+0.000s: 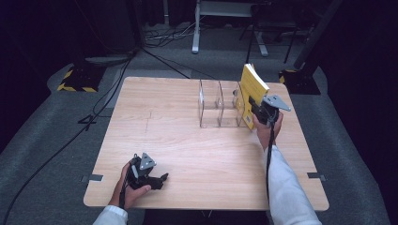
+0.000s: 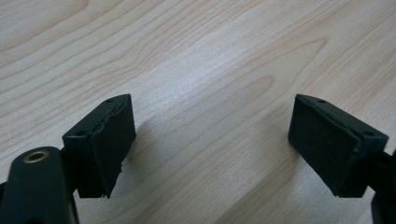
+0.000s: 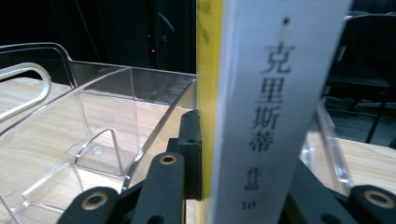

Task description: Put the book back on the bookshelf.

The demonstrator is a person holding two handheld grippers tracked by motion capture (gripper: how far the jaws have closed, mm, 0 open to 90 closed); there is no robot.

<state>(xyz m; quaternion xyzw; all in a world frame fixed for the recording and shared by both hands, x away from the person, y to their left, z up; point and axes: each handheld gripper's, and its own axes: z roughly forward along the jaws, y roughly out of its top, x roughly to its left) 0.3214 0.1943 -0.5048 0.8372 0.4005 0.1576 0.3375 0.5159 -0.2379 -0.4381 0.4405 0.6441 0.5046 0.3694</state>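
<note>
Clamped on a yellow book, the right gripper holds it upright near the far right part of the desk, at the right end of a clear acrylic file rack. The book leans a little, its top edge well above the rack, its lower part level with the rack's right-hand slot. Holding it by the spine end, on edge, looks like the natural way to slide it down between the dividers; I judge the book is being filed into that last compartment and is not yet seated.

From the right gripper view the grip becomes plain: one black jaw presses flat against the yellow cover, and the white spine, printed with dark characters, runs up the middle of the picture. The other jaw is mostly hidden behind the spine. This view also shows the rack's curved transparent dividers standing just to the side of the book, with bare slots between them, which the high view renders only as faint outlines.

Left gripper rests low near the front left edge of the desk, held in the person's left hand, well apart from the rack. Its own view shows the two black pads spread wide with only wood grain between them, so it carries nothing and seems parked out of the way while the right does the work.
</note>
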